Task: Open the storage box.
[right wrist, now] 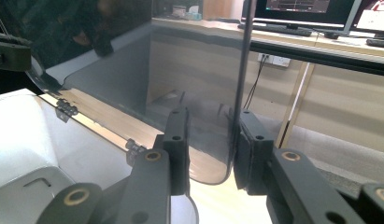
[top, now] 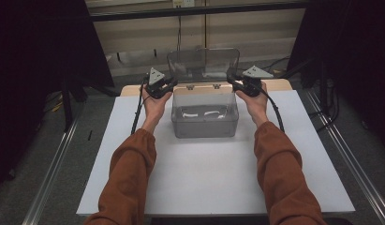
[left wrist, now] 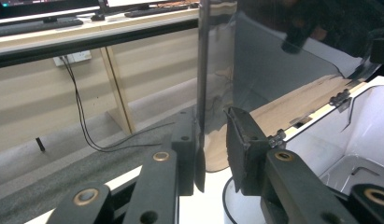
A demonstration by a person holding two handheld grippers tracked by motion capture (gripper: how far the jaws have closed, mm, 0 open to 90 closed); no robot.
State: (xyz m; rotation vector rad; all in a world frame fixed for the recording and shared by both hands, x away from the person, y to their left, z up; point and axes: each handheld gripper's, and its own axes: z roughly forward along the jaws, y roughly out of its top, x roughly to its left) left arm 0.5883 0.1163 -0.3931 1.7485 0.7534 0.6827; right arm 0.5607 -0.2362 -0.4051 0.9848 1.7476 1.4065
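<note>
at the box's (top: 205, 123) back hinge, we straddle the upright lid's (top: 203, 64) side edges, left gripper (top: 167, 85) and right gripper (top: 233, 81) both spread.

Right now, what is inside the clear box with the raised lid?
Through the clear box, two small pale curved shapes show at the bottom; what they are is too blurred to tell. The lid stands up behind, with the tongs at its side edges.
</note>
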